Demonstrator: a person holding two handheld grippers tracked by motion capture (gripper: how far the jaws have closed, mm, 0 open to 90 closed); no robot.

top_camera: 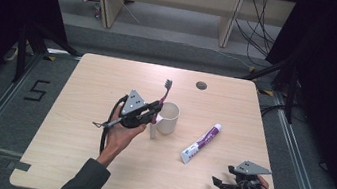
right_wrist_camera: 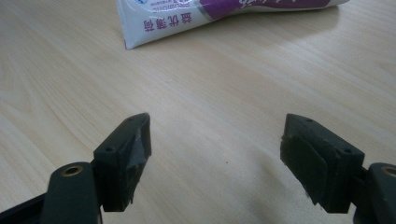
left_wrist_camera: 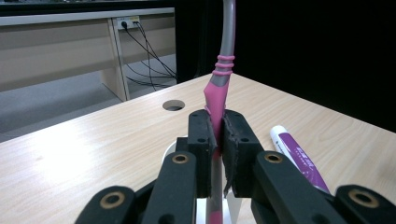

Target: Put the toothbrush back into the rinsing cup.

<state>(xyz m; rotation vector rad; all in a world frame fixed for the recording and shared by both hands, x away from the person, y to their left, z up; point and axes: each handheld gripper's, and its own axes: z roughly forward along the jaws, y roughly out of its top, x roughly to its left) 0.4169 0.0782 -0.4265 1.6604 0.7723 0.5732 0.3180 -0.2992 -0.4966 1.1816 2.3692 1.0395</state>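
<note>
A pink and grey toothbrush [top_camera: 163, 95] stands nearly upright, bristles up, with my left gripper [top_camera: 155, 111] shut on its pink handle just left of a white cup [top_camera: 168, 117]. In the left gripper view the pads clamp the toothbrush [left_wrist_camera: 218, 88] over the cup's rim [left_wrist_camera: 171, 147]. A white and purple toothpaste tube [top_camera: 201, 143] lies flat on the table to the right of the cup. My right gripper [top_camera: 218, 184] rests low near the front right edge, open, with nothing between its fingers [right_wrist_camera: 130, 154]. The tube's flat end [right_wrist_camera: 187, 18] lies just ahead of it.
The light wooden table [top_camera: 86, 92] has a round cable hole [top_camera: 201, 85] near its far edge. Beyond it are a grey floor, desk legs and loose cables. Dark curtains hang on both sides.
</note>
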